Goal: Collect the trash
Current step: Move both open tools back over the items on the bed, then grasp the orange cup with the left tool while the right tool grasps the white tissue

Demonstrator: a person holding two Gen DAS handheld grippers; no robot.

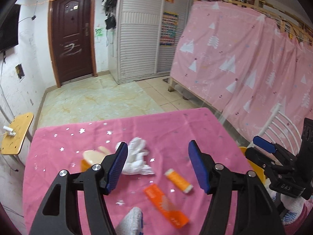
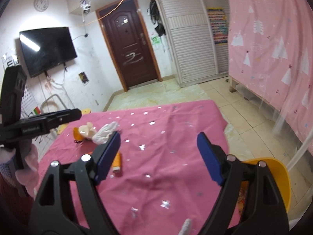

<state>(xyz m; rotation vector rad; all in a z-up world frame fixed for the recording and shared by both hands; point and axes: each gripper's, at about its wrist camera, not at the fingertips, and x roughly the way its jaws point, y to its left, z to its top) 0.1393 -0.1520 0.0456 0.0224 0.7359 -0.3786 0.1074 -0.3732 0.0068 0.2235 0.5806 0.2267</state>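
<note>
On the pink star-print tablecloth (image 1: 172, 129) lie a crumpled white tissue (image 1: 138, 159), a small orange tube with a white cap (image 1: 179, 180), a flat orange packet (image 1: 166, 205) and an orange cup with a cream lid (image 1: 92, 159). My left gripper (image 1: 158, 168) is open and empty, hovering above the tissue and the tube. My right gripper (image 2: 159, 156) is open and empty over the middle of the cloth; it also shows at the right edge of the left wrist view (image 1: 263, 146). The right wrist view shows the tissue (image 2: 105, 132), the tube (image 2: 116, 161) and the cup (image 2: 86, 131).
A yellow bin (image 2: 277, 178) stands at the table's right edge, under my right gripper. A white chair back (image 1: 279, 125) is at the right. A pink curtain (image 1: 244, 58) hangs beyond. A small wooden stool (image 1: 17, 133) stands left of the table.
</note>
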